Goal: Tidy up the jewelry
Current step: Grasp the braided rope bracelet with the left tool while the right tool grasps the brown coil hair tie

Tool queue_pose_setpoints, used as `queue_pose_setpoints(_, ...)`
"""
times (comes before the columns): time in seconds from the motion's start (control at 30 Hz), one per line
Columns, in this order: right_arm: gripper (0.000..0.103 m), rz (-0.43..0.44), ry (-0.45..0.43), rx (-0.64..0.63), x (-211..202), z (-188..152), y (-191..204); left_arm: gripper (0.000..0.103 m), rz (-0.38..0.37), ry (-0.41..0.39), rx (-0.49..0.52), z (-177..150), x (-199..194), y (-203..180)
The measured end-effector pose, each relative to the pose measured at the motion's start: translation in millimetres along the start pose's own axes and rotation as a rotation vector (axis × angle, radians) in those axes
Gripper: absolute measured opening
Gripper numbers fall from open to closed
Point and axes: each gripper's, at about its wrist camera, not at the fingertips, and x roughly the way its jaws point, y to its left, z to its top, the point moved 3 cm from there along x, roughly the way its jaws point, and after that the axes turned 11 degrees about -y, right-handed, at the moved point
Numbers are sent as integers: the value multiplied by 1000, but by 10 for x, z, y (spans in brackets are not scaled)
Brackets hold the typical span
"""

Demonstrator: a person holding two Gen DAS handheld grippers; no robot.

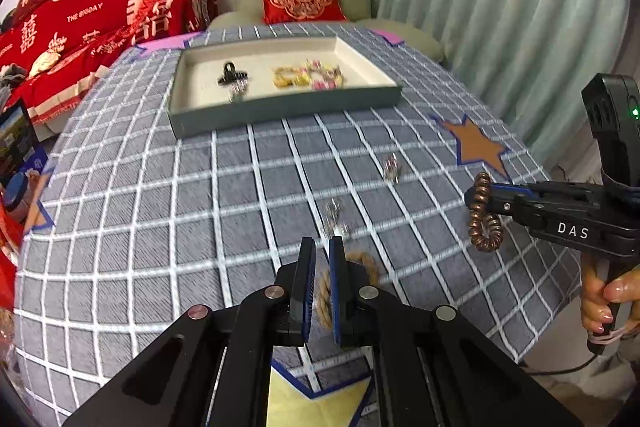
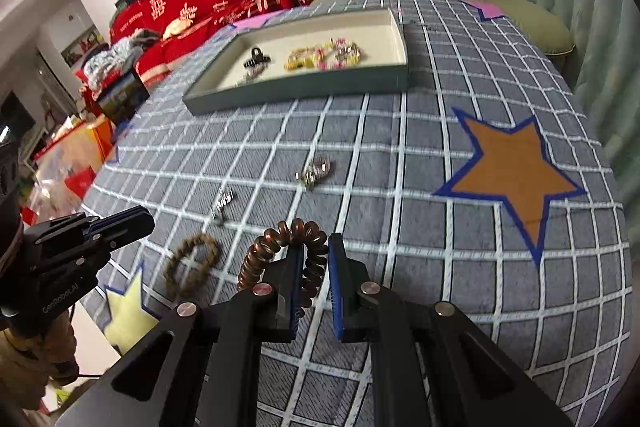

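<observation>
Left wrist view
Left gripper: jaws nearly shut, nothing seen between the pads; the beaded bracelet lay on the cloth under them.
Right gripper: clamped on the brown spiral hair tie, which hung off the cloth.
Tray: far side of the checked tablecloth, holding a black claw clip and a heap of yellow and pink pieces.
Loose silver pieces: blurred, between tray and grippers.

Right wrist view
Right gripper: closed on the hair tie's coil.
Bracelet: flat on the cloth beside the left gripper, apart from it.
</observation>
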Motion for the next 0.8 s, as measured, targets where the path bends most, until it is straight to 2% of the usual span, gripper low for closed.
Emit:
queue_pose_setpoints(0.13,13,9,-18,9,-15,134,-8,17,9,13,-5,74,4,38)
queue_pose_setpoints(0.27,13,20,-15,10,13,136,10,17,60,58,43,-55,54,-42)
queue_pose_setpoints(0.4,13,28,4,21,52,78,-16,18,70,85,47,-189,106,-93)
queue_pose_setpoints(0.47,13,29,8,27,51,56,-44,69,73,101,46,-240,121,-114)
queue_pose_setpoints(0.5,13,28,9,31,53,49,-72,103,86,90,49,-244,107,-123)
queue_pose_setpoints(0.57,13,24,9,37,39,35,-100,103,95,46,78,-236,34,-172)
queue_pose_setpoints(0.63,13,20,7,44,25,27,-137,103,98,46,101,-230,34,-206)
queue_pose_setpoints(0.7,13,17,8,54,32,25,-169,103,115,70,124,-258,115,-229)
queue_pose_setpoints(0.8,13,15,8,70,29,19,-202,103,103,118,136,-314,251,-259)
